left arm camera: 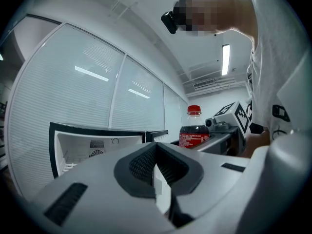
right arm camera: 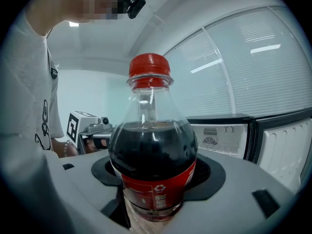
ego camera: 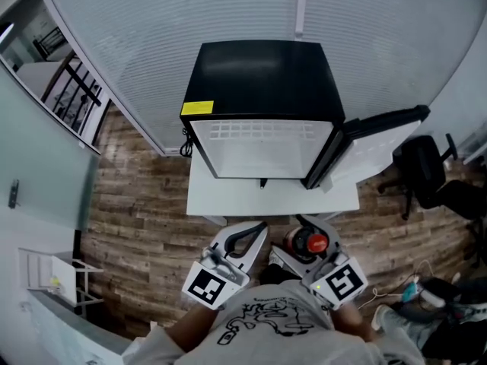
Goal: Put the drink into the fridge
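Observation:
A black mini fridge (ego camera: 262,90) stands on a low white table (ego camera: 228,200), its door (ego camera: 365,139) swung open to the right and its white inside (ego camera: 259,147) showing. My right gripper (ego camera: 306,238) is shut on a cola bottle (ego camera: 309,243) with a red cap, held upright in front of the table. In the right gripper view the bottle (right arm camera: 152,155) fills the space between the jaws (right arm camera: 153,179), and the fridge (right arm camera: 222,133) lies beyond. My left gripper (ego camera: 257,230) is beside it, shut with nothing in it (left arm camera: 156,152). From there the bottle (left arm camera: 194,130) shows to the right.
A black office chair (ego camera: 426,169) stands right of the open door. Cables (ego camera: 403,291) lie on the wooden floor at right. A white wire rack (ego camera: 57,276) is at the lower left. Glass partition walls run behind the fridge.

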Demonstrator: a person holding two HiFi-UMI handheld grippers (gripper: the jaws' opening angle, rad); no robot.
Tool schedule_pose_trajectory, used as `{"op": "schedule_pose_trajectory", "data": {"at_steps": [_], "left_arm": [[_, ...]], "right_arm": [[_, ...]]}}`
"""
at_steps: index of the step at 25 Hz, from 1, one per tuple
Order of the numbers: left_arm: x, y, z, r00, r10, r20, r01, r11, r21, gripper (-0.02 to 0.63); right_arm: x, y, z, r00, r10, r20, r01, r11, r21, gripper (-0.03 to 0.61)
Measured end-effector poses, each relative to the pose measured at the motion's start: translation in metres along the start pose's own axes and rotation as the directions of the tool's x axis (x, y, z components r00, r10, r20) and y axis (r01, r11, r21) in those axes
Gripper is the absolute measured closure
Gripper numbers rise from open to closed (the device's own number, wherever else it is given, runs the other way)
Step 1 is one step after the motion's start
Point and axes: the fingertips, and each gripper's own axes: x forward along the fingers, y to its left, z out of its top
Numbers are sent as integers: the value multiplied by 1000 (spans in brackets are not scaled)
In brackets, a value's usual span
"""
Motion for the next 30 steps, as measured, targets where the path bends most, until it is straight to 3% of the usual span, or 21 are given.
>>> {"op": "schedule_pose_trajectory", "data": {"at_steps": [19, 30], "left_arm": [[89, 34, -6, 999, 46, 0, -46, 999, -11, 612], [106, 50, -14, 999, 47, -8, -48, 999, -21, 612]], "right_arm": [[19, -88, 3, 998, 53, -14, -54, 998, -23, 255], [33, -111, 0, 999, 51, -18, -51, 999, -17, 255]]}}
